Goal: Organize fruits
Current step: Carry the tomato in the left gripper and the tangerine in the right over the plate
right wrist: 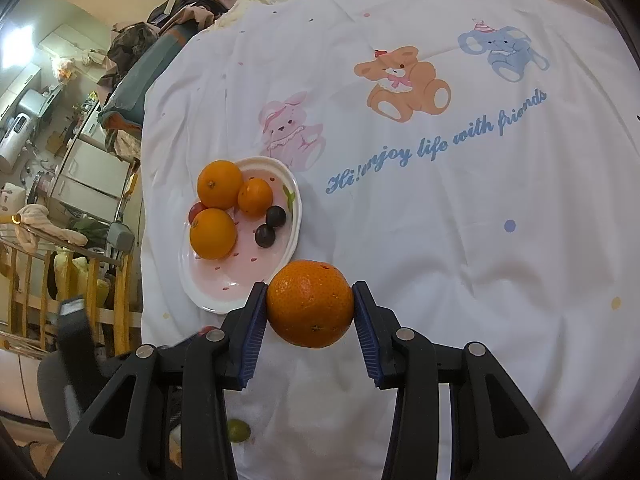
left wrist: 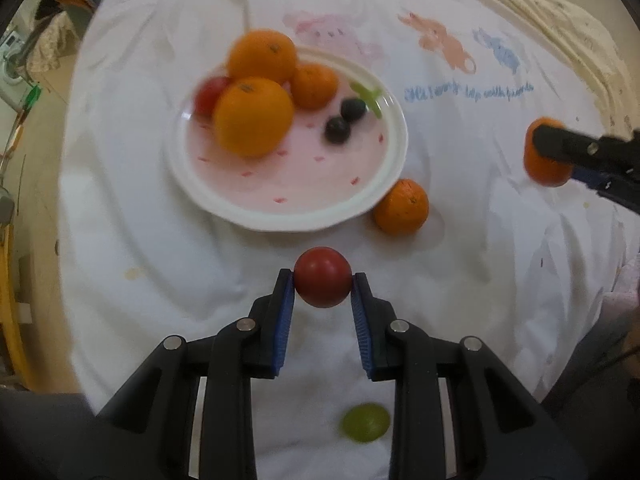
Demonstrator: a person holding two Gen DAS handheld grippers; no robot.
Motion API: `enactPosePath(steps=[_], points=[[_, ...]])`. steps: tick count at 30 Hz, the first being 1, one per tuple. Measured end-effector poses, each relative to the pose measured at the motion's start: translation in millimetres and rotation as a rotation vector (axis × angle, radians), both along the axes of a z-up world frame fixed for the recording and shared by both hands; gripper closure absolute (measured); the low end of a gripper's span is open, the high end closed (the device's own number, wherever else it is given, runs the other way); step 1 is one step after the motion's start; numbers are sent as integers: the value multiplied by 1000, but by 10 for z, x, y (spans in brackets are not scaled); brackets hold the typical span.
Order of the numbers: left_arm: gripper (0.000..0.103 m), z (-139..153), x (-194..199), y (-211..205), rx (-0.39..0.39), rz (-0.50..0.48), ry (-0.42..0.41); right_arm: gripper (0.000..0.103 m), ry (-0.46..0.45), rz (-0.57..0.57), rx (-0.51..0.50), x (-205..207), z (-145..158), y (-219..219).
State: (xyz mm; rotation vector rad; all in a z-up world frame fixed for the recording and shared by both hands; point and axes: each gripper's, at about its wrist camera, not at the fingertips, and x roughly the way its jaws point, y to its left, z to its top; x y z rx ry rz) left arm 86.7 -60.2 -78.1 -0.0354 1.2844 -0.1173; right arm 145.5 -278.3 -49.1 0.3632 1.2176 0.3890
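Note:
My left gripper (left wrist: 323, 278) is shut on a small red tomato (left wrist: 323, 276), held above the white sheet just short of the plate. The pink-and-white plate (left wrist: 280, 184) carries three oranges (left wrist: 253, 116), another red tomato (left wrist: 208, 94) and two dark grapes (left wrist: 338, 129). One loose orange (left wrist: 401, 207) lies on the sheet against the plate's right rim. A green grape (left wrist: 365, 422) lies below my left fingers. My right gripper (right wrist: 310, 304) is shut on an orange (right wrist: 310, 304), right of the plate (right wrist: 224, 288); in the left wrist view it shows at the right edge (left wrist: 548, 152).
The fruit sits on a bed covered by a white sheet (right wrist: 440, 240) printed with cartoon animals and blue writing. The bed's left edge drops to a wooden rail (right wrist: 80, 288) and a cluttered room. A green grape (right wrist: 239, 430) lies near the front edge.

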Motion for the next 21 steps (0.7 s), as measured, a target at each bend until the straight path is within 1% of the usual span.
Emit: enactPosePath(steps=[4, 10, 17, 21], points=[[78, 213, -29, 198, 0, 22, -46, 59, -33, 6, 9, -29, 69, 40], [78, 442, 125, 489, -16, 72, -101, 59, -105, 5, 41, -16, 196, 90], [78, 570, 378, 730, -8, 115, -139, 59, -155, 11, 52, 111, 238, 144], [78, 540, 538, 753, -26, 108, -132, 59, -184, 35, 46, 228, 242, 217]])
